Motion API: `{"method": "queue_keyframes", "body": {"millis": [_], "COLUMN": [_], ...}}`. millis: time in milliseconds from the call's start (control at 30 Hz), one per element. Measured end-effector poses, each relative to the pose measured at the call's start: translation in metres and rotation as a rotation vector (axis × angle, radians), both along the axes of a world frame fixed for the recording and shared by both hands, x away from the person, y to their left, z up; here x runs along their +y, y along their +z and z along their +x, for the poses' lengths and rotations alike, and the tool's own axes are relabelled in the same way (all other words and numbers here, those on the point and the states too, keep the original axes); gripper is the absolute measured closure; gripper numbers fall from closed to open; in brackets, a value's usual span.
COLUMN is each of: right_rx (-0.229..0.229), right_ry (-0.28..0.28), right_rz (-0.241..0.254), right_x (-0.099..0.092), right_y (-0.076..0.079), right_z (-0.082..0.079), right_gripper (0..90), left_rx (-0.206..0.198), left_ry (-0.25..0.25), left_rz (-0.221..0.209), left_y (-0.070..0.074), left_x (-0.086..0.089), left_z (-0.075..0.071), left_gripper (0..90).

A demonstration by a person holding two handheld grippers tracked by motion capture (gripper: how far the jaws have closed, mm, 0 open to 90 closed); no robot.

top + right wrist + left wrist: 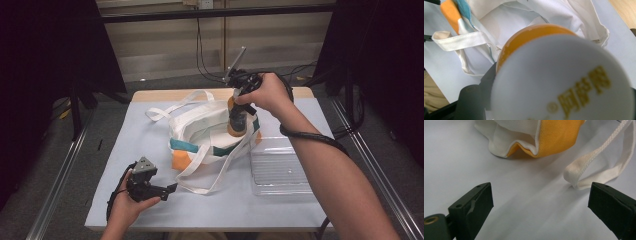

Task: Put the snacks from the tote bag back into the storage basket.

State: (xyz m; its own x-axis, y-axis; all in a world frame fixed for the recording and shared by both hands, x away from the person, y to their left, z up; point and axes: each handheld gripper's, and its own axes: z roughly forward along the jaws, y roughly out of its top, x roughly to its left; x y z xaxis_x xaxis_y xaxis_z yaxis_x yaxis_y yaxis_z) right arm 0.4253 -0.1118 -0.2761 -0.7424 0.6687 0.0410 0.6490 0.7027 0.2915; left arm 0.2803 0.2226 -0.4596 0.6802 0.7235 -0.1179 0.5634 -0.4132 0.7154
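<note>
Work in hand: a jar (237, 116) with a white lid and amber contents is held over the open mouth of a cloth tote bag (210, 135) on the table (150, 125); I judge it is either going in or coming out.
Right claw (239, 102): clamped on the jar, pointing down over the bag; in the right gripper view the white lid (564, 82) looms close between the black jaws.
Left claw (167, 190): jaws apart and empty, resting low on the table near the bag's orange corner (554, 137) and a looped handle strap (596, 167).
Jar handling: probably rigid and smooth-sided, fairly heavy if full, likely breakable if glass; the grip across the body just under the lid looks sound, though a slick wall could slip.
Bag handling: soft and floppy, the rim sags, so the opening may fold shut; best held at the rim or a strap.
Nearby: a clear plastic tray (280, 167) sits just right of the bag.
</note>
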Motion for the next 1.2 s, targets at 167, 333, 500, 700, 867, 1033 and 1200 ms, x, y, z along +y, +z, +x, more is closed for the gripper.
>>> {"method": "queue_keyframes", "body": {"millis": [167,333,500,700,867,1033,1200], "right_rx": [0.003,0.019,0.022,0.021,0.02,0.027,0.029], "right_ry": [0.004,0.01,0.025,0.017,0.017,0.015,0.003], "right_rz": [0.01,0.029,0.03,0.044,0.041,0.037,0.047], "right_x": [-0.001,-0.002,-0.003,-0.007,-0.012,-0.016,-0.022], "right_y": [0.008,0.018,0.026,0.032,0.034,0.037,0.037], "right_z": [-0.003,-0.006,-0.009,-0.012,-0.016,-0.019,-0.022], "right_gripper": [30.8,30.8,30.8,30.8,30.8,30.8,30.8], "left_rx": [-0.002,-0.001,0.001,0.002,0.002,0.002,-0.001], "left_ry": [-0.001,0.0,0.002,-0.008,-0.009,-0.001,-0.001], "left_rz": [0.003,0.004,0.0,0.01,0.012,-0.003,0.002], "left_y": [0.0,0.0,0.001,0.001,0.001,0.001,0.001], "left_x": [0.0,0.0,-0.001,0.0,0.0,-0.002,-0.002], "left_z": [0.0,0.0,-0.001,-0.001,0.0,-0.001,-0.001], "left_gripper": [5.7,5.7,5.7,5.7,5.7,5.7,5.7]}}
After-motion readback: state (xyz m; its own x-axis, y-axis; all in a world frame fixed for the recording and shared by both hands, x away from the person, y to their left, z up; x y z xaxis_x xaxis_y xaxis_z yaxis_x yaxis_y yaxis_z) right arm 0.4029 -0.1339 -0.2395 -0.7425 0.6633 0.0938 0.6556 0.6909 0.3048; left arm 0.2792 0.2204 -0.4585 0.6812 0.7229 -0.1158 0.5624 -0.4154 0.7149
